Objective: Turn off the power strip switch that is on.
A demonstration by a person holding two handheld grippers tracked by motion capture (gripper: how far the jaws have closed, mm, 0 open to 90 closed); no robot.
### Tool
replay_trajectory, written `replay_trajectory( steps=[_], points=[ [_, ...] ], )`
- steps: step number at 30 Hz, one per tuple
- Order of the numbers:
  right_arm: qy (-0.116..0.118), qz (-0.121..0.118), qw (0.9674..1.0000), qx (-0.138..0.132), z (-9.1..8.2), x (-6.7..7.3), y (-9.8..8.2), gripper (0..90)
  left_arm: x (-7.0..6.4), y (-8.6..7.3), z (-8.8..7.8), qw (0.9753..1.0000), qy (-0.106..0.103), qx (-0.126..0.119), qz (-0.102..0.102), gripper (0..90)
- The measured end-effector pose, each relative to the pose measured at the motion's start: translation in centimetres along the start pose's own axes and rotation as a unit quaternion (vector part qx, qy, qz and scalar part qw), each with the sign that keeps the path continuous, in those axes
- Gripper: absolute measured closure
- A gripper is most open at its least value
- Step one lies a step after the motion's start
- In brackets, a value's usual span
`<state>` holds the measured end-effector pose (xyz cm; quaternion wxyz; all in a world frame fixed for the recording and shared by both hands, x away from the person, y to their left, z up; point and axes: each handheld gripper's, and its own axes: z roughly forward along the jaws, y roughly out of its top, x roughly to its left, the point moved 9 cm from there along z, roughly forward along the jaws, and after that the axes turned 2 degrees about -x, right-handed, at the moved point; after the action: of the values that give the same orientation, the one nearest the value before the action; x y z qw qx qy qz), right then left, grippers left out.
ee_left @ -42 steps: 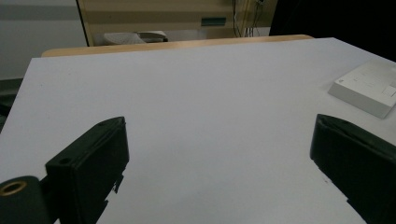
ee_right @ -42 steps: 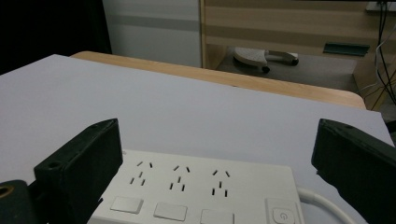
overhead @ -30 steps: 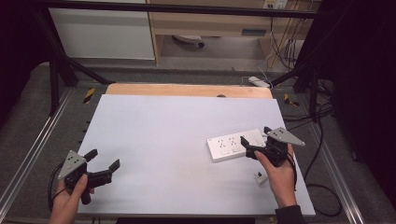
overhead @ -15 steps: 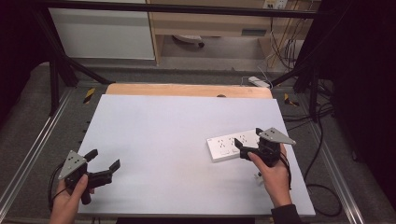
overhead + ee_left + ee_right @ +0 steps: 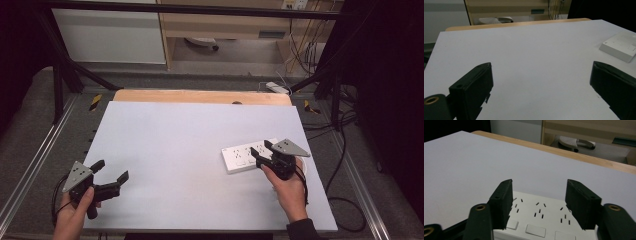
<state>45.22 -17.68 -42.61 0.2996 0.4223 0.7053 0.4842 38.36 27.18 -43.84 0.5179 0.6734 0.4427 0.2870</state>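
Lab (metal frame (image 5: 60, 75), trailing cables (image 5: 345, 145))

A white table (image 5: 190, 150) fills the middle of the high view, with a strip of bare wood (image 5: 200, 96) along its upper edge. A white power strip (image 5: 242, 156) lies flat on it at the right of the frame, its sockets and switches facing up.

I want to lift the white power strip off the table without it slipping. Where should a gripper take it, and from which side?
Grip the power strip across its narrow width, one jaw on each long edge, coming down from above at the near right end, where the right gripper hovers open. It lies flat on the table, so only the thin long sides offer parallel faces.
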Motion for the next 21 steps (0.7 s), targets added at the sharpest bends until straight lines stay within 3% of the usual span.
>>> replay_trajectory(
  steps=[1,4,9,21],
  points=[
    [0.0,0.0,1.0,0.0,0.0,0.0,0.0,48.2,0.0,0.0,0.0,1.0,0.0,0.0,0.0,4.7],
    [-0.002,-0.006,1.0,0.003,0.1,0.1,-0.3,61.6,0.0,0.0,0.0,1.0,0.0,0.0,0.0,4.8],
    [-0.003,-0.007,0.9999,0.012,0.2,0.1,-0.9,74.4,0.0,0.0,0.0,1.0,0.0,0.0,-0.001,4.7],
    [-0.002,-0.01,0.9992,0.039,0.8,0.1,-2.0,89.3,0.0,0.0,0.0,1.0,-0.001,0.0,0.0,4.7]
  ],
)
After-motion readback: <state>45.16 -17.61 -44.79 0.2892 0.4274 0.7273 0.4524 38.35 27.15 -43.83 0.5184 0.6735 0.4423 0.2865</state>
